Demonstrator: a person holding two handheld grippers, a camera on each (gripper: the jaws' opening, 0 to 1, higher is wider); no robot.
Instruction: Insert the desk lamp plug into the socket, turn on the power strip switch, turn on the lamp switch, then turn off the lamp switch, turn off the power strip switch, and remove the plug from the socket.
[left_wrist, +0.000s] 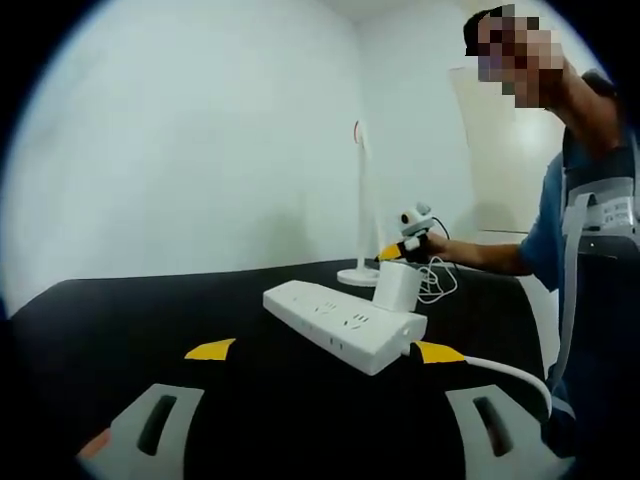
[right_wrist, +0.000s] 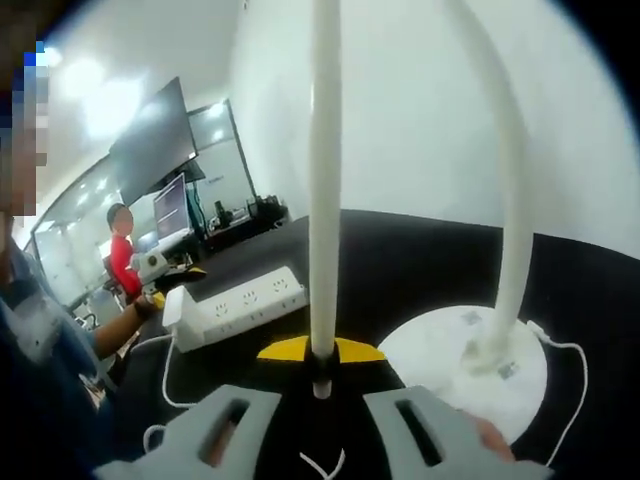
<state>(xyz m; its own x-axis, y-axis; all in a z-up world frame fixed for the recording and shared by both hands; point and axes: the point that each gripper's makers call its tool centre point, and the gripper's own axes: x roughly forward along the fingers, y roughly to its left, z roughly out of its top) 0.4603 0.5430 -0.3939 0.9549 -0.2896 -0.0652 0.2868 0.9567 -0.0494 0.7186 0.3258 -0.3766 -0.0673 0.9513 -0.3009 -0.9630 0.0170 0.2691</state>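
In the left gripper view, the left gripper (left_wrist: 320, 425) stood with its jaws spread wide and nothing between them, low over the black table (left_wrist: 150, 320). The white power strip (left_wrist: 340, 325) lay on the table ahead of the jaws, clear of both fingers, with a white plug adapter (left_wrist: 397, 285) seated upright in a socket near its right end and a white cord (left_wrist: 505, 372) running off to the right. Behind the strip stood the white desk lamp (left_wrist: 360, 215), and the right gripper (left_wrist: 412, 243) was held just beside the lamp's base. In the right gripper view, the right gripper (right_wrist: 322, 415) had its jaws parted to a moderate gap; the lamp's thin white bar (right_wrist: 323, 190) ran down into that gap, but contact with either finger could not be determined. The round lamp base (right_wrist: 465, 365) sat just right of the jaws, and the power strip (right_wrist: 245, 302) lay to the left, well apart.
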